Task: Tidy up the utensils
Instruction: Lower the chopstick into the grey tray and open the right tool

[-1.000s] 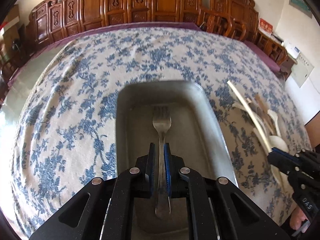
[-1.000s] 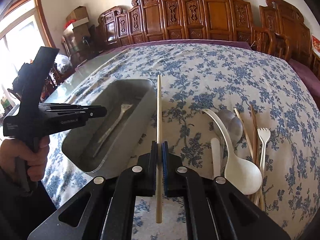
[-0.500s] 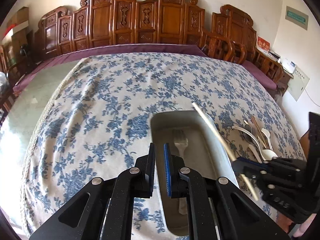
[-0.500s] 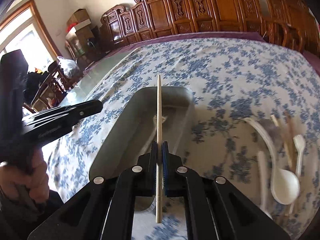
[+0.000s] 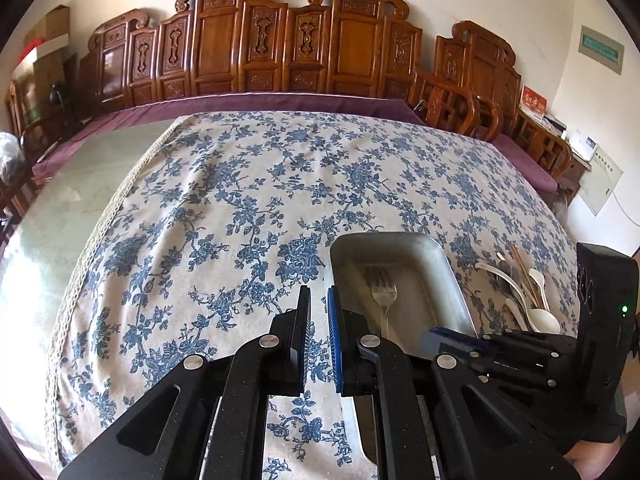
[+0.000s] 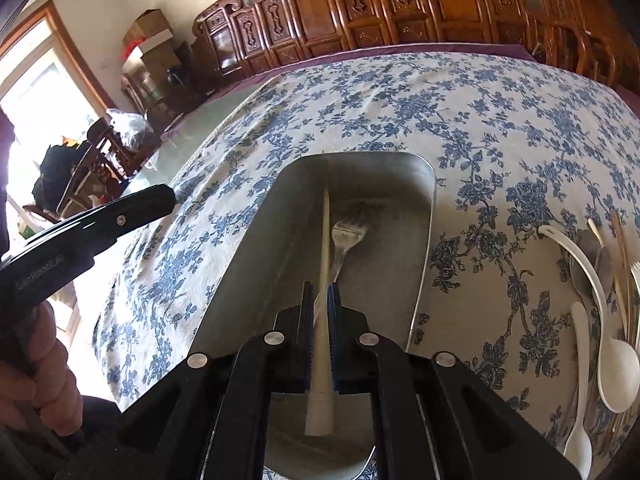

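A bench (image 5: 248,184) draped in a blue-flowered cloth (image 6: 472,104) is seen, with carved wooden chairs (image 5: 280,48) lined up along its far side. A metal tray (image 6: 424,248) is set on the cloth, near the front edge. A steel fork (image 6: 347,236) is laid along the tray's floor, tines toward the far end. A pale chopstick (image 6: 325,280) is held over the tray, beside the fork, between the fingers of the right gripper (image 6: 320,312); the fingers have just been easing apart, and the stick is still seen between the pads. The left gripper (image 5: 319,320) is held over the bare cloth just left of the tray, its fingers nearly closed with nothing between them. Right of the tray, a heap of utensils (image 6: 600,288) is left on the cloth: a white ladle (image 6: 616,376), a small white spoon (image 6: 580,360) and further pieces that cannot be told apart.
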`<state>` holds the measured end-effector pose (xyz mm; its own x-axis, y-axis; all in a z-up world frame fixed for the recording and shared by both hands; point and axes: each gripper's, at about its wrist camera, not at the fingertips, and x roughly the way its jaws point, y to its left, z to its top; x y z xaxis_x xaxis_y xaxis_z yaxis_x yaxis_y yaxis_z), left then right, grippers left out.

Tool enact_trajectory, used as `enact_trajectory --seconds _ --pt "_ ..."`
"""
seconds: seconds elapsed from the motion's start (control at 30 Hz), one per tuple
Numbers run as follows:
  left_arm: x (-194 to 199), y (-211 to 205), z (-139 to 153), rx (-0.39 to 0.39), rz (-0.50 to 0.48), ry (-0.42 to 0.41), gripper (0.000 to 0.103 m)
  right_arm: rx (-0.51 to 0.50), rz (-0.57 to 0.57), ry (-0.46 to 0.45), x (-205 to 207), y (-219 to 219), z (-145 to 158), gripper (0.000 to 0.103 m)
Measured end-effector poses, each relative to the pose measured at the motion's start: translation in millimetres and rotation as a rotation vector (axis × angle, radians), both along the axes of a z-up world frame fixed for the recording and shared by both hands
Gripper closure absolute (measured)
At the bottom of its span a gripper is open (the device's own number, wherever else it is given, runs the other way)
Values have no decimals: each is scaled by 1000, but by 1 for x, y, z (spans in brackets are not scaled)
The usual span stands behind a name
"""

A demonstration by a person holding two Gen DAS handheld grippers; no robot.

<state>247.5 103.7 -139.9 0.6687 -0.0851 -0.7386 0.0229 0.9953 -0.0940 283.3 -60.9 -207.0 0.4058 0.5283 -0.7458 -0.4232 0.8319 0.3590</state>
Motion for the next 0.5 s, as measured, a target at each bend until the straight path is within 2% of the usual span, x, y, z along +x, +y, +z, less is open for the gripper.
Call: enact_trajectory --seconds 0.2,0.37,0.5 --pt "-1 -9 1 -8 -16 -2 96 -12 8 -88 -11 -23 20 93" --pt "-4 -27 3 -17 -46 -9 95 -71 -18 -165 -19 -67 41 93" --pt "-8 -48 5 -21 -75 -14 83 -130 -53 -205 -26 -108 52 93"
